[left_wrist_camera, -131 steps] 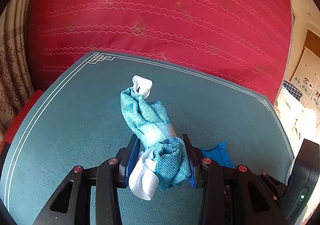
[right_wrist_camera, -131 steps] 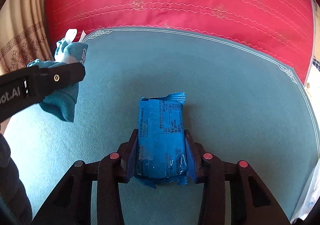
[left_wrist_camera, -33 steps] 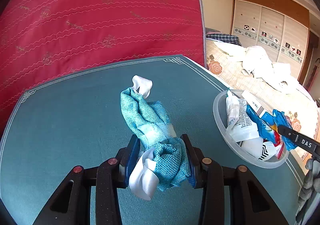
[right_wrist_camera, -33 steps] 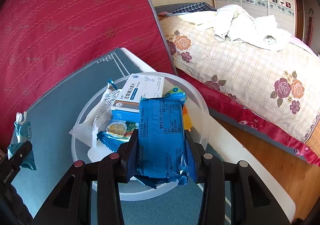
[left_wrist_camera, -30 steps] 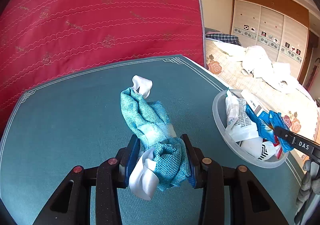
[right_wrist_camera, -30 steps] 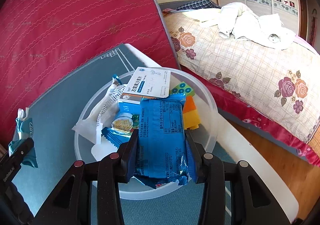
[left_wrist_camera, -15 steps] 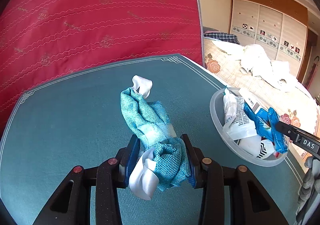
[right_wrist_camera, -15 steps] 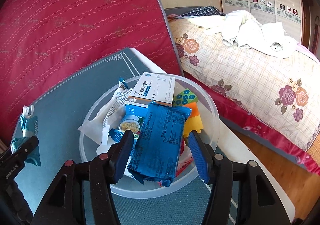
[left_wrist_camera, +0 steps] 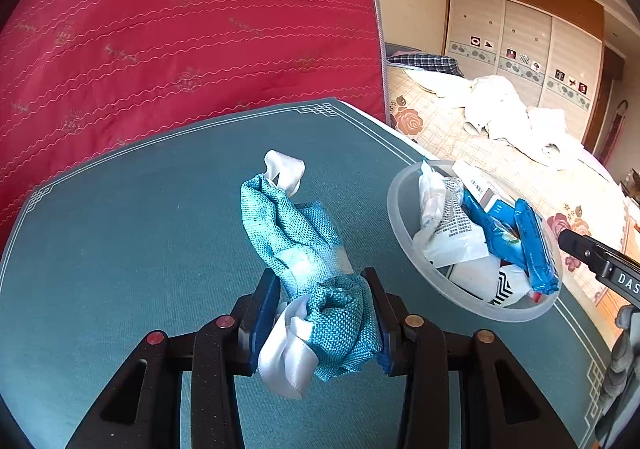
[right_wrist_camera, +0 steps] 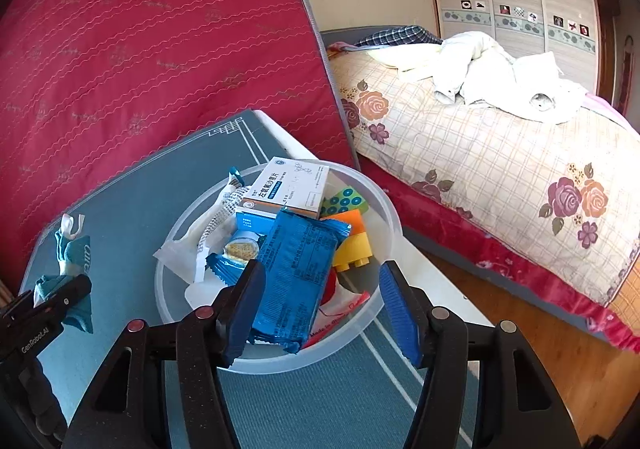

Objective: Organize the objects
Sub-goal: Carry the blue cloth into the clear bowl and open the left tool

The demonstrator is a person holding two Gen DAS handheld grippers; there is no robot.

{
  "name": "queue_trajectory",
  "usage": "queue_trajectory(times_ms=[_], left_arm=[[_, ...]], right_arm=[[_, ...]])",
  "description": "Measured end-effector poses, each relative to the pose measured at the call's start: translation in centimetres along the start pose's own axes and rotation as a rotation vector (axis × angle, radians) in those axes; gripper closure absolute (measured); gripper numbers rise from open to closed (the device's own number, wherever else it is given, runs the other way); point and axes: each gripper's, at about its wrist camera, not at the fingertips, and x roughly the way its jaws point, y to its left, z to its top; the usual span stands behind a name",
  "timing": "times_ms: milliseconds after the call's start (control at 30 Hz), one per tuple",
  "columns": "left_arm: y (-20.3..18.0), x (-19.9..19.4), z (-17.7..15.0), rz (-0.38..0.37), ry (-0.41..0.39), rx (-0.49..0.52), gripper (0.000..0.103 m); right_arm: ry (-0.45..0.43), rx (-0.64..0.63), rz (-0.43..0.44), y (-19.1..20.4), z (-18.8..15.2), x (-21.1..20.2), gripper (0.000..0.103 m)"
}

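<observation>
My left gripper (left_wrist_camera: 320, 313) is shut on a crumpled teal cloth pouch with white ribbon (left_wrist_camera: 304, 249), held above the teal mat (left_wrist_camera: 120, 233). In the right wrist view the same pouch (right_wrist_camera: 68, 249) shows at the far left. My right gripper (right_wrist_camera: 320, 305) hovers over the clear plastic bowl (right_wrist_camera: 372, 309) with its jaws opening. The blue snack packet (right_wrist_camera: 296, 277) lies between them on the bowl's contents, free of the right pad and leaning by the left one. In the left wrist view the bowl (left_wrist_camera: 404, 237) and packet (left_wrist_camera: 536, 249) sit at the right.
The bowl holds a white medicine box (right_wrist_camera: 292, 185), a white sachet (right_wrist_camera: 200, 237), yellow and orange toy bricks (right_wrist_camera: 352, 245) and other small packs. A red quilt (right_wrist_camera: 140, 49) stands behind the table. A bed (right_wrist_camera: 500, 137) with a floral cover is to the right, over a wooden floor (right_wrist_camera: 560, 349).
The right jaws have spread and let go of the blue packet, which now rests tilted in the bowl. The right gripper drew back slightly. The left gripper still holds the pouch.
</observation>
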Motion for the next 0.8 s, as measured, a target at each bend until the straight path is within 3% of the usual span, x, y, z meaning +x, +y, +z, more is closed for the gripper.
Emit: queue_trajectory(times_ms=[633, 800], left_arm=[[-7.0, 2.4, 3.1, -0.247, 0.049, 0.052, 0.059], [-8.0, 4.0, 3.1, -0.293, 0.098, 0.038, 0.059]], right_arm=[[-0.006, -0.004, 0.026, -3.3, -0.6, -0.4, 0.039], [-0.007, 0.008, 0.029, -4.1, -0.4, -0.2, 0.039]])
